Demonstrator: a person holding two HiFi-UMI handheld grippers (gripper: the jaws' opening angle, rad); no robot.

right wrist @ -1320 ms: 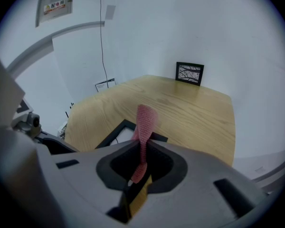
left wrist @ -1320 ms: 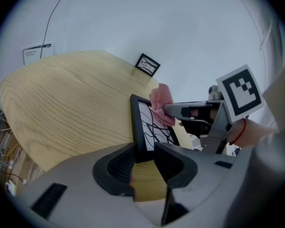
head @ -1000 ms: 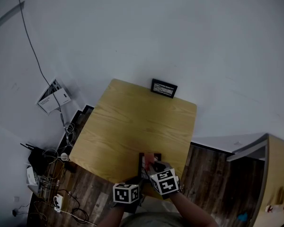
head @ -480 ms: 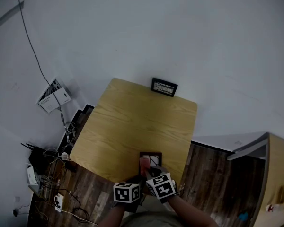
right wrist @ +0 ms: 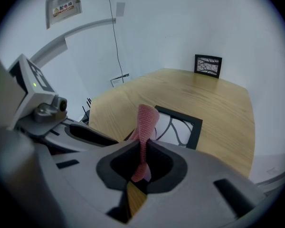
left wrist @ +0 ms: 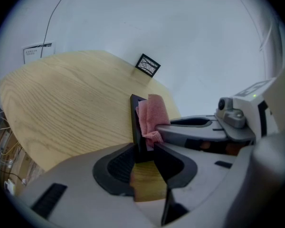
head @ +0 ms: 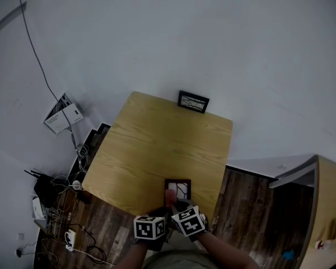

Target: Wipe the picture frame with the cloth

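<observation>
A small dark picture frame [head: 180,187] with a white branch print sits at the table's near edge. My left gripper [left wrist: 145,151] is shut on the frame's near edge [left wrist: 137,127], which shows edge-on between the jaws. My right gripper [right wrist: 143,148] is shut on a pink cloth [right wrist: 145,120]. The cloth [head: 170,195] rests against the left part of the frame's face [right wrist: 179,127]. In the left gripper view the cloth [left wrist: 153,114] drapes over the frame's right side, with the right gripper's arm behind it. Both marker cubes sit close together just below the frame in the head view.
A second black frame [head: 193,102] stands against the wall at the far edge of the wooden table [head: 157,144]. Cables and a small box [head: 61,206] lie on the floor at left, a paper [head: 63,114] is on the wall, and a cabinet [head: 325,206] stands at right.
My right gripper has moved left and toward the person, dragging the pink cloth across the frame's face. More of the frame's right side now shows. The left gripper has kept still.
</observation>
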